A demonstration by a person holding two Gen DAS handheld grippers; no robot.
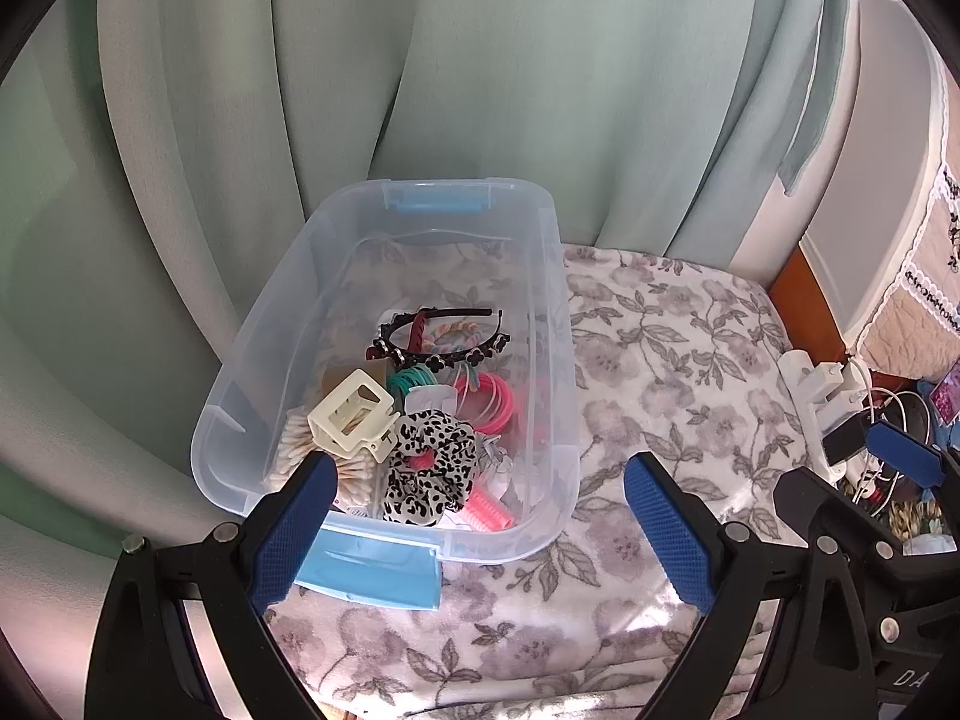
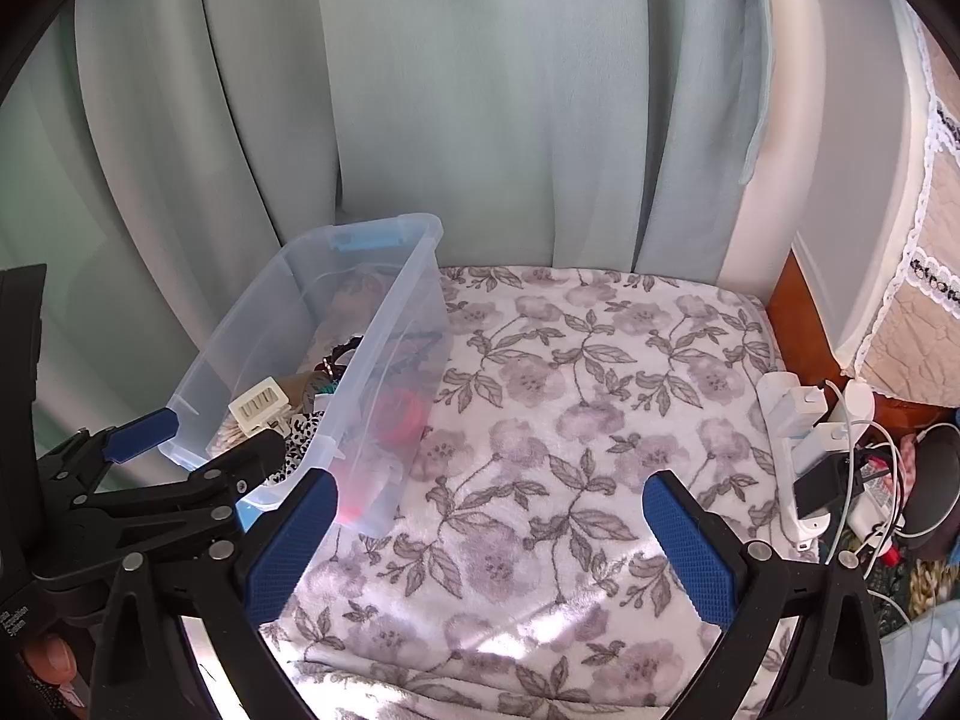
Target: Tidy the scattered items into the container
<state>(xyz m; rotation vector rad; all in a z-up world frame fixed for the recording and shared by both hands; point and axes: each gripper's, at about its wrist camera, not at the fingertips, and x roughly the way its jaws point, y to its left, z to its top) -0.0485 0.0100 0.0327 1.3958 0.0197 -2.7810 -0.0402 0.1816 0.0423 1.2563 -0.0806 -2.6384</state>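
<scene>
A floral blanket, white with grey-purple flowers and leaves, is covering the surface and catching a patch of sunlight at its near edge. Pale green curtains are hanging in folds behind it. To the right, a white power strip with plugged-in chargers is lying beside tangled white cables, and a lace-trimmed quilted cover is draping nearby.

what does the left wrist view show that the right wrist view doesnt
Only the left wrist view looks down into the clear bin, showing the black headband, leopard scrunchie, pink curler and near blue latch. Only the right wrist view shows the whole bare floral blanket and the left gripper from the side, open. Both show the cream claw clip, the curtain and the open right gripper.
</scene>
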